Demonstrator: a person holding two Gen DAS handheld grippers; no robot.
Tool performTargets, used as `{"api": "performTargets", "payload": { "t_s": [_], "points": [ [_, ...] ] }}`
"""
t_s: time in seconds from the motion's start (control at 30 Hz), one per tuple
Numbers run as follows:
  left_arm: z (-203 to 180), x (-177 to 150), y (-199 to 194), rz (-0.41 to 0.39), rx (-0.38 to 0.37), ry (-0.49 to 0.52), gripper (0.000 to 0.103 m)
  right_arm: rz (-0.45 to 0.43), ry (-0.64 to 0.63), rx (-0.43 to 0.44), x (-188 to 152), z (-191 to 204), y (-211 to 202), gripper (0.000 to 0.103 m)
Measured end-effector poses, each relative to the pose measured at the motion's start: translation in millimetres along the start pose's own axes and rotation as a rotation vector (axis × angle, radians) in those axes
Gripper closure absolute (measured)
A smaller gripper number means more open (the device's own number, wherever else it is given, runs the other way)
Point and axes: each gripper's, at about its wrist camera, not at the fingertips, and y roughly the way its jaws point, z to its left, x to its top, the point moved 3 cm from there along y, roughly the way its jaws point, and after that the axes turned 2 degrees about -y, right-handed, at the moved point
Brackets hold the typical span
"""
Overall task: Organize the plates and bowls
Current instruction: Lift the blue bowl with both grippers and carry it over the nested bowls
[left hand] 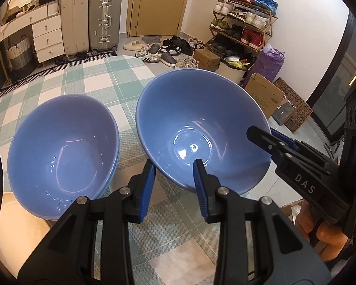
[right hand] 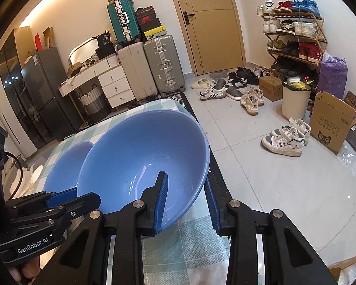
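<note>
A large blue bowl (left hand: 189,123) (right hand: 140,156) hangs tilted just above the green-checked tablecloth (left hand: 95,80) (right hand: 189,239), near the table's right edge. My left gripper (left hand: 174,185) (right hand: 83,198) is shut on its near rim, one blue pad inside and one outside. My right gripper (left hand: 261,134) (right hand: 186,201) is shut on the rim at the bowl's right side in the same way. A second blue bowl (left hand: 59,152) (right hand: 64,166) rests on the cloth just to the left, close to the held one; another rim shows under its right edge.
A cream plate (left hand: 19,225) lies at the table's near left corner. Beyond the table are suitcases (left hand: 104,21), a white drawer unit (left hand: 47,38), a shoe rack (right hand: 294,33), loose shoes, a bin (right hand: 295,99) and cardboard boxes (right hand: 332,121) on the tiled floor.
</note>
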Motion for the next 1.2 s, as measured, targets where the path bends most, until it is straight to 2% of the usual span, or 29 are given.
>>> {"api": "performTargets", "payload": {
  "t_s": [0.73, 1.2],
  "points": [
    [-2, 7, -77, -0.082, -0.019, 0.015, 0.073, -0.075, -0.049, 0.000, 9, 25, -43, 0.070],
    [14, 10, -149, -0.155, -0.027, -0.017, 0.073, -0.120, -0.124, 0.009, 28, 73, -74, 0.070]
  ]
}}
